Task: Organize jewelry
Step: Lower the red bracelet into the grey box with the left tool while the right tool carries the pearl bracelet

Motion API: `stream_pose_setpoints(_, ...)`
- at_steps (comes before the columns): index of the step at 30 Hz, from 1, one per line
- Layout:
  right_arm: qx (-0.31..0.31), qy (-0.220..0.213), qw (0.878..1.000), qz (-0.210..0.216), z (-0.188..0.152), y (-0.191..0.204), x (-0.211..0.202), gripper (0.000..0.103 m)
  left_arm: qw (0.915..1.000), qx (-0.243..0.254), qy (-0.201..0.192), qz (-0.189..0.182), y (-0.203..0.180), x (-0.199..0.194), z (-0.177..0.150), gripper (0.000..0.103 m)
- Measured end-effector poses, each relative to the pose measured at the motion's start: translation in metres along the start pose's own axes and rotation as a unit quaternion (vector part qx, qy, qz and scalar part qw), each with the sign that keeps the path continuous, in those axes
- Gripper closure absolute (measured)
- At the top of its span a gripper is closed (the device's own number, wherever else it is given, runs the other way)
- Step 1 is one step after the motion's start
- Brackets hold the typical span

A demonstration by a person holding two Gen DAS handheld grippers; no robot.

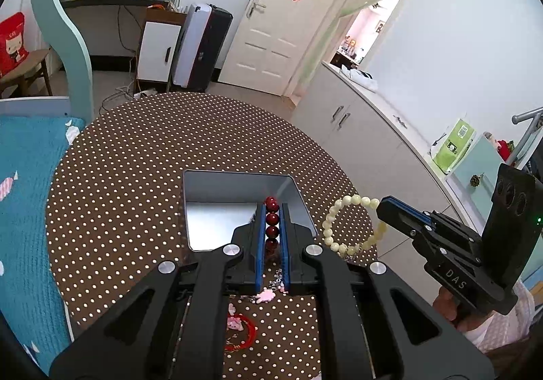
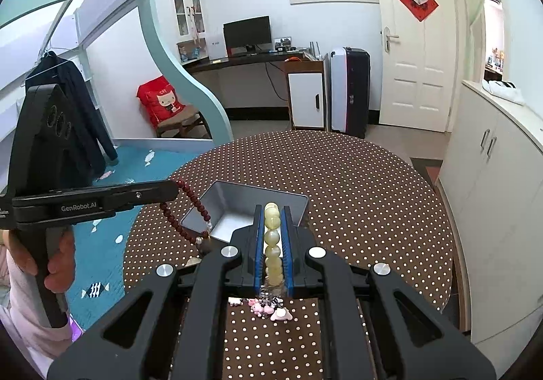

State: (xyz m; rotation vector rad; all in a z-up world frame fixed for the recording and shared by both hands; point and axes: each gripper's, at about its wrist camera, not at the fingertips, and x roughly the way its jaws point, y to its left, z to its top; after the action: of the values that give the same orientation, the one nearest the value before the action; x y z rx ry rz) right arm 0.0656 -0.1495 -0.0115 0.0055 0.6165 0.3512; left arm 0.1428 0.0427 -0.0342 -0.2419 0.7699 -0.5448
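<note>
Nearest, little pink charms [image 2: 261,307] lie on the dotted tablecloth [image 1: 135,159] under the grippers. The left gripper [image 1: 272,210] is pinched tight on a dark red bead bracelet [image 1: 272,218], the right gripper [image 2: 272,213] on a pale cream bead bracelet [image 2: 272,237], both strings dangling. Just beyond sits the open metal tin [image 1: 237,183].

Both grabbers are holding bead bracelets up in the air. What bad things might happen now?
The red beads and the cream beads are each pinched at only a few beads, so a loop might slip out. The hanging loops could miss the tin or catch its rim. The charms below might get bumped.
</note>
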Motion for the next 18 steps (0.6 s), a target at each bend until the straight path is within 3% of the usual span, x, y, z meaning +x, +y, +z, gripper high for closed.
stream_pose_setpoints(8,0.008,-0.001,1.0,-0.007,0.002,-0.003,0.0,0.094,0.9997,0.004,-0.024,0.008,0.008,0.003,0.018,0.096)
stream_pose_setpoints(14,0.007,-0.001,1.0,-0.004,0.004,0.0,0.002,0.094,0.9993,0.003,0.021,0.03,0.018,0.036,0.016,0.095)
stream_pose_setpoints(18,0.004,0.0,1.0,0.004,0.003,-0.002,0.002,0.094,0.9986,0.004,0.031,0.041,0.02,0.042,0.007,0.095)
